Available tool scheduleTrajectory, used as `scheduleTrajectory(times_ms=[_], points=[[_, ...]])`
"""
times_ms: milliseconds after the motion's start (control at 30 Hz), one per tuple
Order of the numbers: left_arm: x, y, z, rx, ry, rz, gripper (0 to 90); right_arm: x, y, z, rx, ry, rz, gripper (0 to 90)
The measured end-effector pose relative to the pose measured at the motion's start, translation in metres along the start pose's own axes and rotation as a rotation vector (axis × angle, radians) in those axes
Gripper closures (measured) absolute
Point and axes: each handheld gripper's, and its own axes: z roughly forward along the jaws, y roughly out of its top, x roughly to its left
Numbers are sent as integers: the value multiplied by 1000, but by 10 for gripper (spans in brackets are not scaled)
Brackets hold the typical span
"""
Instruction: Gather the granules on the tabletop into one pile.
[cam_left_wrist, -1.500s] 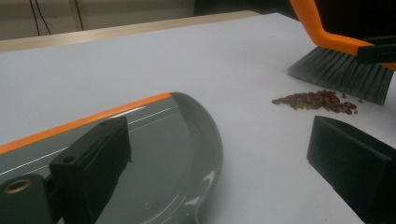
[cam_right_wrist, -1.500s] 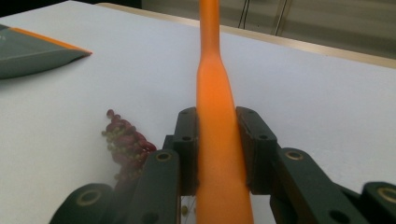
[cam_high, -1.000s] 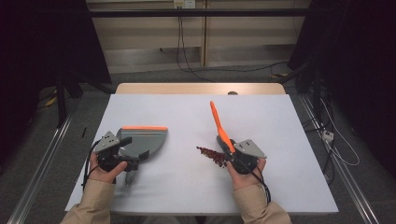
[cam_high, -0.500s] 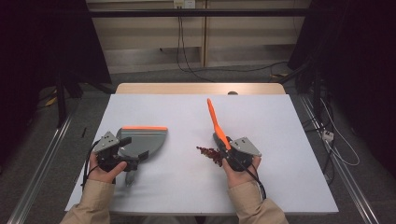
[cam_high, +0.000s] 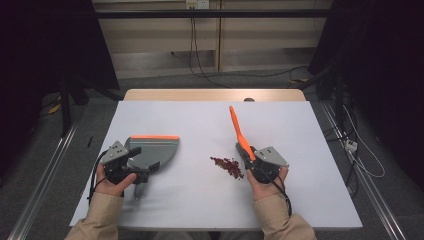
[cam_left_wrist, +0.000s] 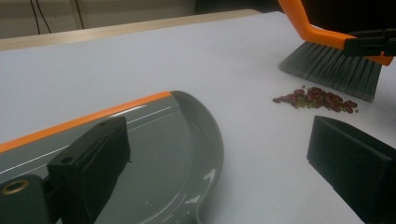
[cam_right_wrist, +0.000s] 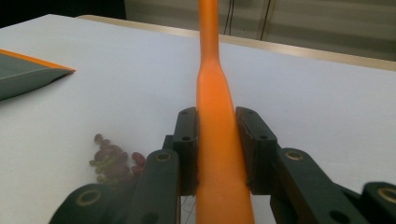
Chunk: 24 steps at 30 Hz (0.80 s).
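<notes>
The right gripper (cam_right_wrist: 215, 154) has its fingers (cam_right_wrist: 187, 140) clamped on the brush (cam_high: 239, 135), whose bristles sit just right of the beans (cam_high: 228, 166), nearly touching them. The left gripper (cam_high: 131, 167) holds the dustpan (cam_high: 155, 150) by its rear, with one finger on the pan and the other off to the side, so I cannot tell whether it grips. The pan lies well left of the beans on the desk (cam_high: 200, 120), its orange lip on the far edge. To sweep well, turn the lip toward the beans, press it flat, and brush in short, low strokes so none scatter.
</notes>
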Motion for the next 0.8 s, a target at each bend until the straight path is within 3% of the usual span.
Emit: scheduleTrajectory(times_ms=[433,600,800], points=[[0,0,0,-1,-1,-2,57,11,2,-1,-6,54,4,712],[1,0,0,2,0,-7,57,8,14,-4,-48,61,20,712],[1,0,0,2,0,-8,57,22,26,2,-67,108,24,712]])
